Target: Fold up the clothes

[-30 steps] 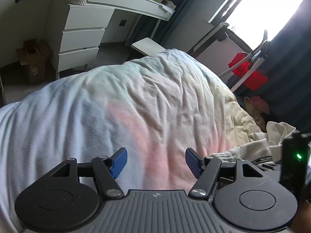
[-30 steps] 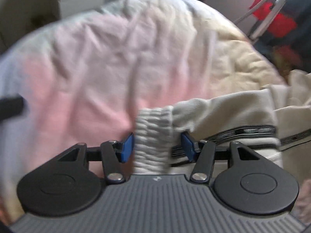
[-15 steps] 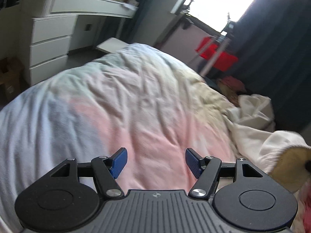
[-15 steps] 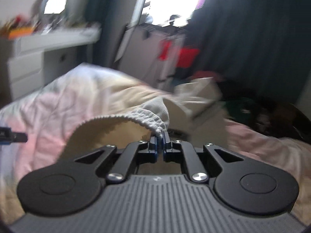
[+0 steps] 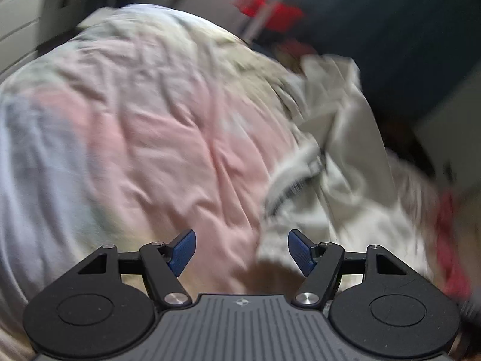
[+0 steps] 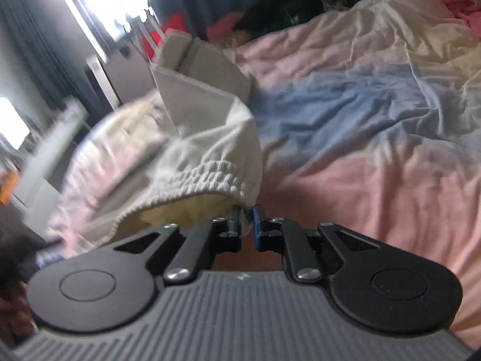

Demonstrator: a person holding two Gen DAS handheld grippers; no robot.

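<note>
The right tool [image 6: 247, 217] is pressed together and pinches the elastic band of the garment [image 6: 210, 156], which hangs up and to the left of its tips, above the bed [image 6: 375, 138]. The left tool [image 5: 240, 248] is spread and holds nothing; the garment [image 5: 345, 162] lies just beyond its right finger [image 5: 300, 251], over the pink cover. Half a second ago the garment was further to the right of the left tool, and the right tool faced the window; now it faces the bed. The garment is cream-white and ribbed, with a gathered band and a dark stripe. Both views are blurred.
</note>
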